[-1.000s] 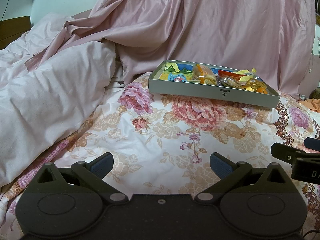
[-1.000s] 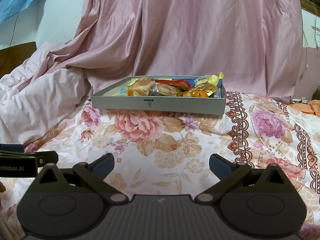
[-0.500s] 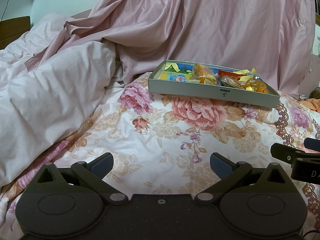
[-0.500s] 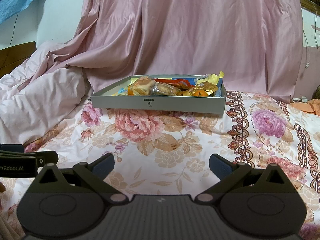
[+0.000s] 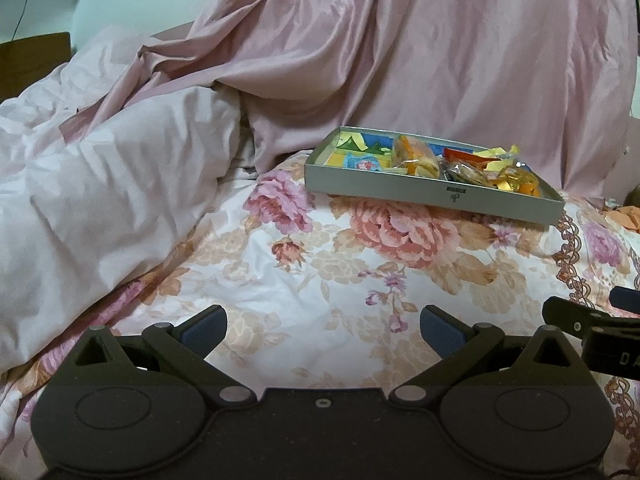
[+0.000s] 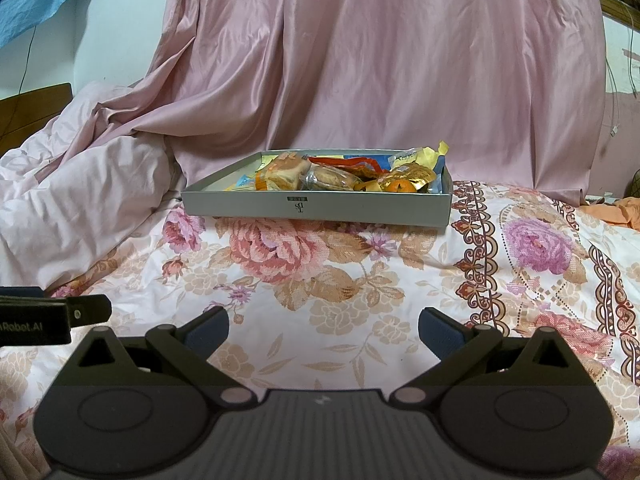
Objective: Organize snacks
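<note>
A shallow grey box (image 5: 420,191) (image 6: 320,206) rests on a floral bedspread, some way ahead of both grippers. Inside lie several wrapped snacks: a bread bun in clear wrap (image 5: 412,158) (image 6: 282,176), a cookie pack (image 6: 330,179), an orange packet (image 6: 400,186), a red wrapper (image 6: 352,162) and yellow wrappers (image 5: 500,156). My left gripper (image 5: 322,330) is open and holds nothing, low over the bedspread. My right gripper (image 6: 323,330) is likewise open with nothing between its fingers. Each gripper's body shows at the edge of the other's view.
A rumpled pale pink duvet (image 5: 100,184) is heaped at the left. A pink satin sheet (image 6: 380,60) hangs behind the box. Orange cloth (image 6: 616,212) lies at the far right. A wooden headboard (image 6: 32,108) stands far left. Open floral bedspread (image 6: 340,280) lies between grippers and box.
</note>
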A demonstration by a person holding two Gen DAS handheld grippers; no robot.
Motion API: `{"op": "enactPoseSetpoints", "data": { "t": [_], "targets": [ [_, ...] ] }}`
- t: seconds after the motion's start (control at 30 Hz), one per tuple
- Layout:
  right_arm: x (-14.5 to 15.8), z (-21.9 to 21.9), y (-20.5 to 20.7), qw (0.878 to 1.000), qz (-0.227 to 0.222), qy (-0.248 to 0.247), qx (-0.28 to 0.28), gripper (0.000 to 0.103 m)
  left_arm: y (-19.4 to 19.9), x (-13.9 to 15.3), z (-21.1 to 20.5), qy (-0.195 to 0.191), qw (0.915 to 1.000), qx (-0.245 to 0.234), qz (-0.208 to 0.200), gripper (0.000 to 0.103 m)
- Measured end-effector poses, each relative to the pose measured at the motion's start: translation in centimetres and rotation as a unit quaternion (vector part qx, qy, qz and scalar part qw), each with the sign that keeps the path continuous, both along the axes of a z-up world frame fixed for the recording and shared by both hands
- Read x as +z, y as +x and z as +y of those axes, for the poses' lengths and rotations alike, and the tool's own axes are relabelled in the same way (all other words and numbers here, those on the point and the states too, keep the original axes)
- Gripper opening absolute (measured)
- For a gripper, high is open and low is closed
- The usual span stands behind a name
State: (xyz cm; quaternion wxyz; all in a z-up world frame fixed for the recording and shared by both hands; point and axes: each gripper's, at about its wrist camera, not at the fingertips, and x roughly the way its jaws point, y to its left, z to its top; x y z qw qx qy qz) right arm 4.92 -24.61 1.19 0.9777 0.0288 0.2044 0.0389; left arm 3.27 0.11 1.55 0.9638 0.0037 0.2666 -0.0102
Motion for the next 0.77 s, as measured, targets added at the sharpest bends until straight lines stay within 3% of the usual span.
{"op": "enactPoseSetpoints", "data": {
  "t": [0.77],
  "targets": [
    [-0.19,0.08,-0.03,1.000,0.001,0.000,0.000,0.103,0.03,0.12,-0.22,0.011,0.9999,-0.002,0.005,0.102]
  ]
}}
